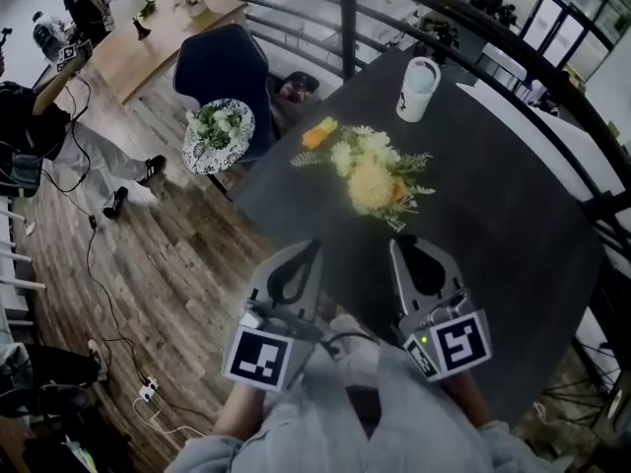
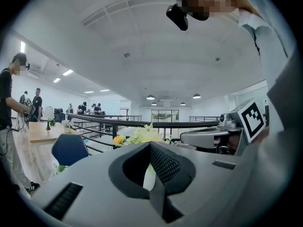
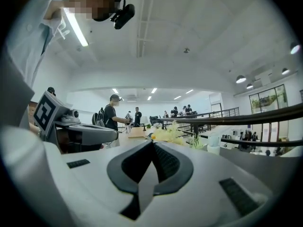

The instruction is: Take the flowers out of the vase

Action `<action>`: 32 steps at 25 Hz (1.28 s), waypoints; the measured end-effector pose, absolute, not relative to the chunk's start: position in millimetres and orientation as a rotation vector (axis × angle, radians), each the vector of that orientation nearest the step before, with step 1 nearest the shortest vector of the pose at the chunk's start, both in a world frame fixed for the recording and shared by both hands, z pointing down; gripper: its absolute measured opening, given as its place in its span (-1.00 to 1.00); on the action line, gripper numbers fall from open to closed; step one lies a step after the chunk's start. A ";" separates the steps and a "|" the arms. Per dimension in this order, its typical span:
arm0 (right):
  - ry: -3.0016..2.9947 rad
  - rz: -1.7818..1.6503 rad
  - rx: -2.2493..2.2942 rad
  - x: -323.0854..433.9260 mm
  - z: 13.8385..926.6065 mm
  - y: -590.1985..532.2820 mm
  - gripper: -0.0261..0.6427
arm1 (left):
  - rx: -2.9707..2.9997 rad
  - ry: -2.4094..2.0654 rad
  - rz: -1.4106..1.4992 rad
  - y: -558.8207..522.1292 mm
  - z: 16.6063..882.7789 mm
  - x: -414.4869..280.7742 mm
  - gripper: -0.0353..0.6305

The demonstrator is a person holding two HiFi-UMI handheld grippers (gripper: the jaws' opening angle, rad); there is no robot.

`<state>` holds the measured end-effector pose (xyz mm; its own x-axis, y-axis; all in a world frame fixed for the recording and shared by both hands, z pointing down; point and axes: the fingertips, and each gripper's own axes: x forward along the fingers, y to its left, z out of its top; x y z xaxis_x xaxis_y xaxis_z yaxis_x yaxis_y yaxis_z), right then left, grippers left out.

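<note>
The left gripper point(image 1: 314, 247) and the right gripper point(image 1: 396, 243) are held side by side over the near edge of the dark table point(image 1: 513, 235), tips pointing across it. In the left gripper view the left gripper point(image 2: 150, 144) has its jaws pressed together with nothing between the ribbed pads. The right gripper view shows the same of the right gripper point(image 3: 152, 143): jaws closed on each other, empty.

The flowers point(image 1: 373, 170) lie flat on the tabletop, straight ahead of both pairs of jaws and clear of the tips, touching neither. An orange bloom point(image 1: 318, 133) sits at the bunch's far left end. The white vase point(image 1: 419, 89) stands upright beyond the flowers, ahead of the right jaws and apart from the bunch. From each gripper the flowers point(image 2: 139, 136) point(image 3: 165, 134) show just over the closed tips, and the vase point(image 3: 213, 142) is to their right.
</note>
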<state>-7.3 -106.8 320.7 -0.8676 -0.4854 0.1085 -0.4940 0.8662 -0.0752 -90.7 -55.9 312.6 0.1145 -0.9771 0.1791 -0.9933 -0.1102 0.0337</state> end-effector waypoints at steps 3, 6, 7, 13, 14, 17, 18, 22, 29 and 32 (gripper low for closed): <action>-2.923 0.152 0.816 -5.3 329.6 -115.2 -0.93 | 2.237 -1.958 0.182 -67.8 319.5 -93.5 -0.90; -2.890 0.130 0.841 -3.7 340.5 -124.2 -0.92 | 2.249 -1.932 0.188 -78.4 323.1 -97.1 -0.90; -2.877 0.127 0.844 -2.7 344.9 -127.1 -0.92 | 2.250 -1.924 0.194 -82.0 324.9 -98.3 -0.90; -2.808 0.100 0.834 -5.1 358.5 -139.9 -0.74 | 2.271 -1.866 0.221 -104.9 331.5 -109.6 -0.90; -2.794 0.075 0.826 -7.3 360.0 -140.4 -0.69 | 2.273 -1.857 0.225 -108.2 332.7 -112.0 -0.90; -2.731 0.010 0.830 -9.4 369.0 -141.2 -0.52 | 2.284 -1.825 0.231 -116.9 337.3 -119.0 -0.90; -2.705 -0.020 0.832 -9.1 371.4 -141.3 -0.45 | 2.289 -1.815 0.234 -119.3 338.9 -120.7 -0.90; -2.637 -0.160 0.811 -18.6 362.4 -138.8 -0.25 | 2.303 -1.779 0.235 -129.2 344.0 -126.5 -0.90; -2.637 -0.174 0.834 -48.3 342.3 -148.2 0.13 | 2.335 -1.732 0.229 -138.6 351.6 -133.0 -0.90; -2.622 -0.231 0.860 -63.7 341.0 -154.5 0.23 | 2.350 -1.716 0.234 -139.0 354.8 -136.9 -0.90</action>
<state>-63.7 -154.5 341.0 -0.7453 -0.5983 0.2943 -0.5376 0.8003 0.2655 -136.9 -139.0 354.8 0.3048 -0.9169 0.2576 -0.9524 -0.2928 0.0847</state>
